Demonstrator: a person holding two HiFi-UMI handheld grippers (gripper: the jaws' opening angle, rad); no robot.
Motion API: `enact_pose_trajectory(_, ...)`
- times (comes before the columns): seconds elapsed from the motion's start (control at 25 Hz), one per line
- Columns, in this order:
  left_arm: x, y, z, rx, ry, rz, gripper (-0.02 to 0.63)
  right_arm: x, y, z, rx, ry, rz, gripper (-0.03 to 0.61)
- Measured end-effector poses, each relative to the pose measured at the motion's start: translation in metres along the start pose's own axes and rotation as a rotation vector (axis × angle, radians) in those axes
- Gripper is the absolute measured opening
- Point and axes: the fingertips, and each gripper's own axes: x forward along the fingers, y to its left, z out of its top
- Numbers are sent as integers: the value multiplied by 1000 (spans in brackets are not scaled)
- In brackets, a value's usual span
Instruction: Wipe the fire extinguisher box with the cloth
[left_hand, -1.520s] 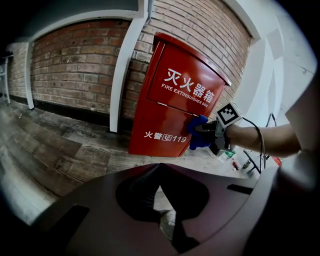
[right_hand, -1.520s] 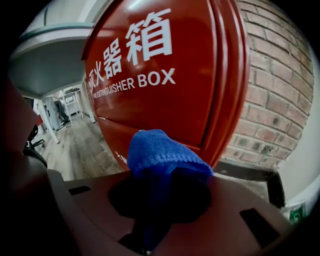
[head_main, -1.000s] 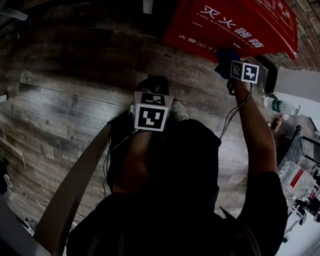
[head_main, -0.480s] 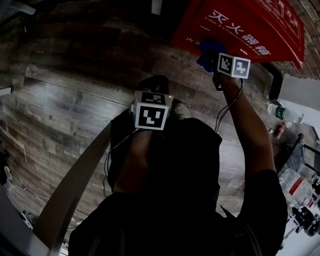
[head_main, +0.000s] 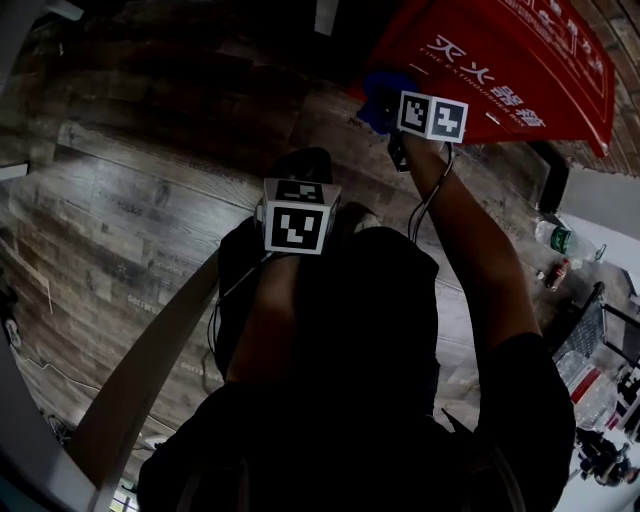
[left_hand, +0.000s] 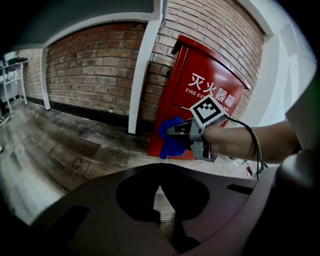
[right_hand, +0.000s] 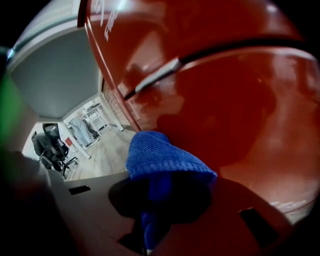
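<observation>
- The right tongs (right_hand: 162, 210) are clamping the blue cloth (right_hand: 162, 157), pressing it against the red fire extinguisher box (right_hand: 225, 100) near its left edge.
- The left tongs (left_hand: 160, 195) are hovering closed and empty, back from the box.

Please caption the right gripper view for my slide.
Right tool grips a blue cloth close to the red fire extinguisher box.
</observation>
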Motion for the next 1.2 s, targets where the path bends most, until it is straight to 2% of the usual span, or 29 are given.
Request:
enact_pose_trajectory(0.36, -2, 18, -7, -16, 19, 41, 5, 58, 21, -15, 5, 60, -13, 97)
enact_pose_trajectory(0.52, -8, 29, -11, -45, 29, 61, 5, 71, 13, -30, -33, 85, -37, 97)
enact_pose_trajectory(0.68, -6, 27, -12, -73, 29, 39, 5, 73, -6, -47, -85, 104, -101, 97)
enact_pose_trajectory(0.96, 8, 7, -10, -38, 45, -5, 5, 46, -47, -62, 12, 66, -122, 97)
enact_pose_trajectory(1.08, 14, -4, -10, -32, 53, -32, 5, 19, -67, -62, 98, 26, -125, 97)
enact_pose_trajectory(1.2, 20, -13, -7, -23, 53, -57, 5, -14, -90, -63, 130, -8, -149, 97)
